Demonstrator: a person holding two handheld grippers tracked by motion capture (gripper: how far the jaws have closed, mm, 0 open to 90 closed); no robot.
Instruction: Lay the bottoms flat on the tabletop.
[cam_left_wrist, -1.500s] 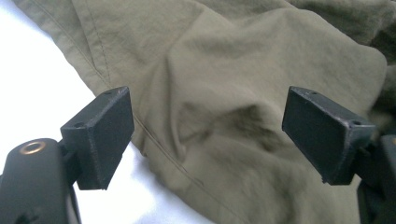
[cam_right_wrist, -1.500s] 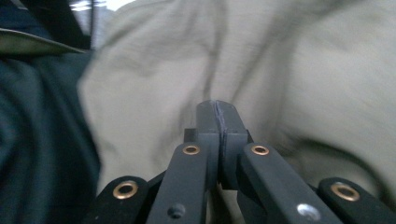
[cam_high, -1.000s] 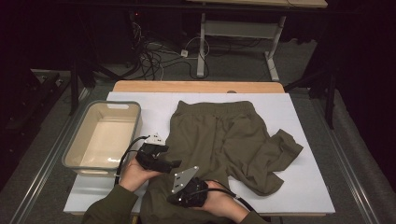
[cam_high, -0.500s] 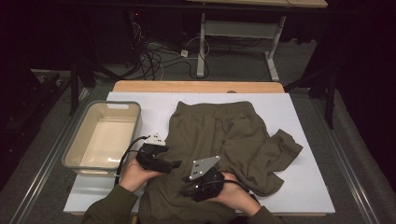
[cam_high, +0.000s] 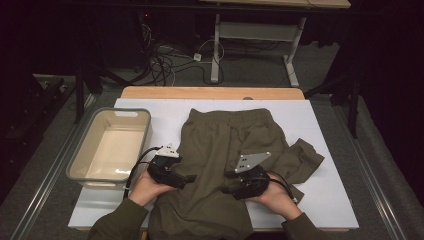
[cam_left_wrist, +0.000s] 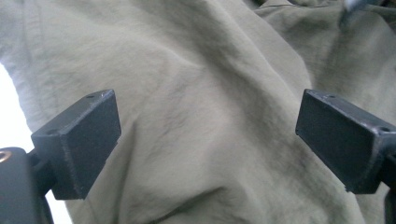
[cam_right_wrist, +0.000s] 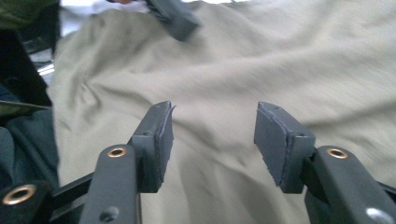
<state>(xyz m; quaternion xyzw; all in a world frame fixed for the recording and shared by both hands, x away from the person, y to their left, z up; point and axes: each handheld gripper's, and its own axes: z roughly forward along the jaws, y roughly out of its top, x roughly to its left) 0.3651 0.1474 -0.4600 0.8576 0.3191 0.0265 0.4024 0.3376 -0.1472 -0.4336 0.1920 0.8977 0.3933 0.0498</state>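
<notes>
Left of the green pants (cam_high: 225, 165) sits a tub (cam_high: 110, 150); the pants lie spread in the middle of the white tabletop (cam_high: 330, 200). My left tongs (cam_high: 187, 178) are wide open over the cloth, holding nothing. My right tongs (cam_high: 229, 187) have just been opening, nothing between them. I think I am flattening the pants; next I must pinch an edge to fold.

The high view was dim, with dark surroundings; light fell from above onto the white rectangular table top (cam_high: 320, 130). The two gripper views were much brighter, the white surface glaring. The right gripper view looked slightly smeared, perhaps from motion, across the olive-green fabric garment (cam_right_wrist: 261, 70).
</notes>
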